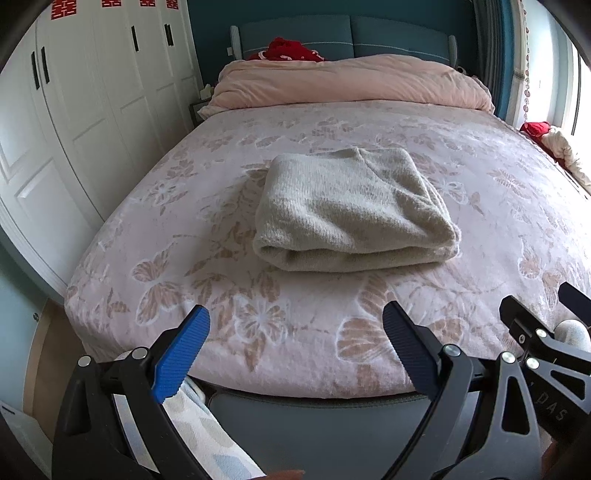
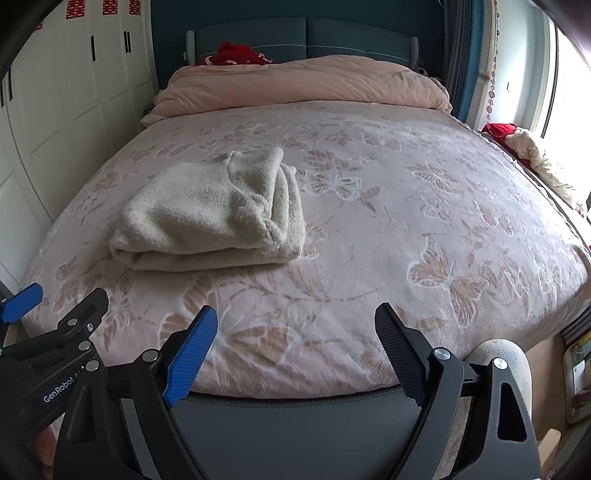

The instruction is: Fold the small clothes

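A: Where's the sweater (image 1: 354, 210)?

B: On the bed (image 1: 258, 129), abt in the middle btw the side edges, a bit nearer the foot edge than the pillow end. It's cream and fuzzy, folded into a thick block. The fold faces the foot edge.

A: Flat?

B: Yep, flat on the pink blanket w/ butterflies. In the right cam you see the layers stacked at its right side (image 2: 210, 218).

A: Left tongs (image 1: 295, 347)?

B: Open wide. Blue pad (image 1: 183, 354) on one side, dark pad (image 1: 406, 354) on the other. Nothing btw them, just blanket. They hang over the foot edge, well apart from the sweater.

A: Right tongs (image 2: 295, 347)?

B: Same. Open wide, nothing in them. Blue pad (image 2: 192, 354), dark pad (image 2: 399, 354). Also over the foot edge, and the sweater sits up and to the left of them.

A: Do the two tongs touch?

B: No. Side by side, near each other. Each cam catches a bit of the other one at its edge.

A: What else is on the bed?

B: A pink quilt (image 1: 351, 81) bunched up at the head end. A red thing (image 1: 284, 50) behind it by the blue headboard (image 1: 388, 33); can't tell what it is.

A: Around the bed?

B: White closet (image 1: 92, 92) along the left edge. Bright window on the right, w/ a red and cream cloth pile (image 2: 524, 147) by the right edge.

A: See the person?

B: Only a bit. A pale patterned cloth (image 1: 207, 435) under the left tongs; could be a sleeve or leg, can't tell.
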`<state>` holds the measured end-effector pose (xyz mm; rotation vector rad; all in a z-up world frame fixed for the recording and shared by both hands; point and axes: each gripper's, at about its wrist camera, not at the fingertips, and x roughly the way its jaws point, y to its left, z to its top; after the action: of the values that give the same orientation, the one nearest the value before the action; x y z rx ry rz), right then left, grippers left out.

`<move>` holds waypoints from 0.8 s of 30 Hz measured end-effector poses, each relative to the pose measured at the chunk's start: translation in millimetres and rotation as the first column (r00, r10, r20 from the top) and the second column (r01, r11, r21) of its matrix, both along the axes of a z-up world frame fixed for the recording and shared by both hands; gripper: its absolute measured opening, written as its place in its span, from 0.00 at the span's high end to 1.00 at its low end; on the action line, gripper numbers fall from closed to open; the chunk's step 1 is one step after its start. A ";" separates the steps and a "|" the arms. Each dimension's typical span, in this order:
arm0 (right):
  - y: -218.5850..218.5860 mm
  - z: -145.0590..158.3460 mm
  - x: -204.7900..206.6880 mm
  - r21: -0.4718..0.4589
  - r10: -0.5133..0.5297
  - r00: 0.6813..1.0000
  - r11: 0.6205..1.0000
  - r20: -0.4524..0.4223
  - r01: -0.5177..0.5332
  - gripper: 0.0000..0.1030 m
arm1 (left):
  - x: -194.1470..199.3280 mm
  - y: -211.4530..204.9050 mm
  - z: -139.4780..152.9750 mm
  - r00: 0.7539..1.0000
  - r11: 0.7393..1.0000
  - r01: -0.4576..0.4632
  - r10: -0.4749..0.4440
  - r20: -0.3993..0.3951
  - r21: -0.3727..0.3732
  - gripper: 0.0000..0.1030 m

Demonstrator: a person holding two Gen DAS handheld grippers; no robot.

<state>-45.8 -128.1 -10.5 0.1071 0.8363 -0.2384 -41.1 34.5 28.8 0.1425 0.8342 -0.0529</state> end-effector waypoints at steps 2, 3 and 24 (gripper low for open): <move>-0.9 -0.4 -0.2 0.002 0.000 1.000 1.000 -0.001 0.000 0.18 | 0.2 0.4 -0.8 1.000 1.000 0.001 -0.001 -0.006 -0.001 0.11; -0.8 -0.7 -0.1 0.003 -0.001 1.000 1.000 -0.003 0.001 0.18 | 0.2 0.5 -0.9 1.000 1.000 0.000 0.000 -0.007 -0.002 0.10; 2.5 -4.4 0.1 0.019 -0.012 1.000 1.000 -0.013 0.012 0.17 | 0.5 0.0 -7.9 1.000 1.000 -0.021 0.021 -0.022 -0.009 0.11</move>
<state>-45.8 -125.6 -14.9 0.1284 0.8516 -0.2424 -40.6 34.5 20.8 0.1246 0.8573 -0.0387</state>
